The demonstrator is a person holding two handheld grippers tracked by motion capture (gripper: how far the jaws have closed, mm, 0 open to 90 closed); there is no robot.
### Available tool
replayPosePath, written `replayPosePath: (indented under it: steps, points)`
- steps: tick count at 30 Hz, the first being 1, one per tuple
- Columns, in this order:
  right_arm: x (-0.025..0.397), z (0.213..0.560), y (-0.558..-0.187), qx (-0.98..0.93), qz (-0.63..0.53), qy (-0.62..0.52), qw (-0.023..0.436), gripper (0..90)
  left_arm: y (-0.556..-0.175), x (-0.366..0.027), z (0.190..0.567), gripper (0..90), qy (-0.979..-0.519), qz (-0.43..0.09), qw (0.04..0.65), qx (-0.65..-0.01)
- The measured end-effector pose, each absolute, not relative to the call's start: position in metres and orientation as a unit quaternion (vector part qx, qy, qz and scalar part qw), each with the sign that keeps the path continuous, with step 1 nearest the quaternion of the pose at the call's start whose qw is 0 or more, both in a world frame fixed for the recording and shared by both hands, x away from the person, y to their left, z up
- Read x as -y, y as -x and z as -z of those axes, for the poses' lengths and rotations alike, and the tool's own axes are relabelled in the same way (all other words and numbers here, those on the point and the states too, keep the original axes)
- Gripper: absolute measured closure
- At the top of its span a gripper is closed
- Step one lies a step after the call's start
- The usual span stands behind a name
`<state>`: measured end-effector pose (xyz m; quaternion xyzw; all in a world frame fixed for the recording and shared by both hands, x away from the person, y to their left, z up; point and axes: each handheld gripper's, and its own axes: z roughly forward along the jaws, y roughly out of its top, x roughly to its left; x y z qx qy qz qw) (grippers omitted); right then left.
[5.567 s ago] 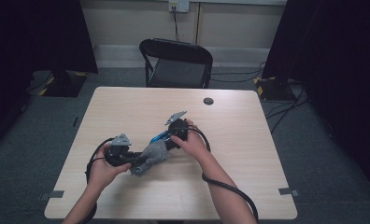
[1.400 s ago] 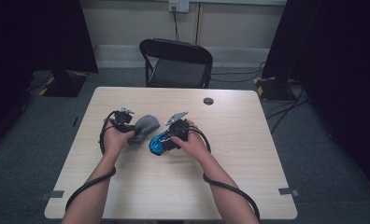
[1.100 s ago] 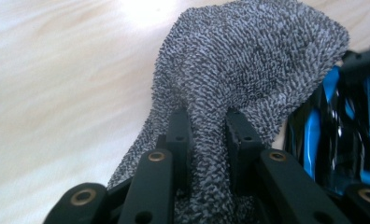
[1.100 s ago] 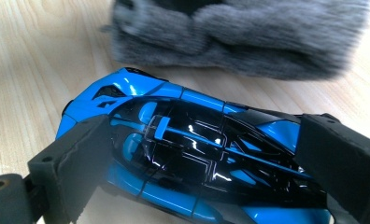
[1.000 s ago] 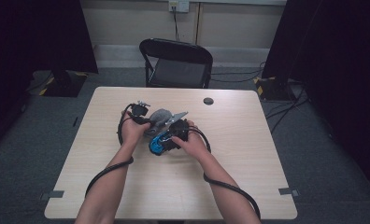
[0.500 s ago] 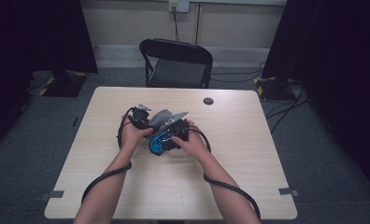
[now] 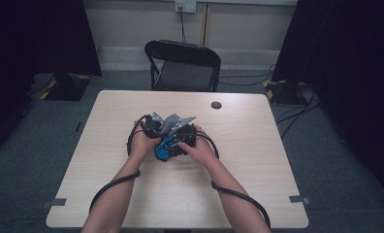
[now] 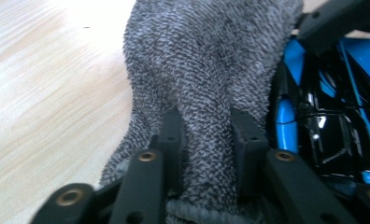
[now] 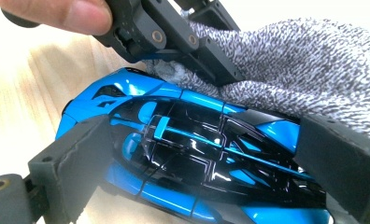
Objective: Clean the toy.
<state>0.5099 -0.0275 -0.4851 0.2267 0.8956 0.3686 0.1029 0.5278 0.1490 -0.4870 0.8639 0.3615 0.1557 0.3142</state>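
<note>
Grey knitted cloth [image 8: 206, 70] is pinched in a fold between the closed jaws of the left gripper [image 8: 206, 135], and it is draped against a blue and black toy car [image 9: 192, 154]. The car is clamped by its nose and tail between the jaws of the right gripper [image 9: 211, 163], just above the wooden table [image 7: 258, 145], near its middle.

Trouble is judged likeliest at the glossy car: if the cloth is rubbed hard, the car could be twisted out from between the right fingers [image 9: 75, 154]. The cloth could also be caught between a right finger and the car, since it lies touching the far one. The left fingers [image 8: 171, 135] sit just beside the car, so a knock is possible.

Bare table lies on every side of both grippers; the edges are well apart from them.
</note>
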Motion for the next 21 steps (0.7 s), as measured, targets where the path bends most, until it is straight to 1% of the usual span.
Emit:
replayPosePath:
  steps: [6,9,17,21]
  points:
    - [0.027,0.485,-0.51,-0.896,-0.367,-0.228,0.102,3.8,-0.527,-0.154,0.484,73.9,-0.865,-0.135,0.318,-0.365]
    - [0.027,0.485,-0.51,-0.896,-0.368,-0.226,0.101,3.8,-0.524,-0.158,0.484,74.1,-0.862,-0.129,0.324,-0.368]
    - [0.025,0.485,-0.509,-0.897,-0.368,-0.223,0.099,2.9,-0.518,-0.17,0.48,74.6,-0.87,-0.116,0.315,-0.361]
    - [0.026,0.486,-0.51,-0.897,-0.369,-0.224,0.096,2.3,-0.517,-0.175,0.481,74.6,-0.864,-0.11,0.323,-0.37]
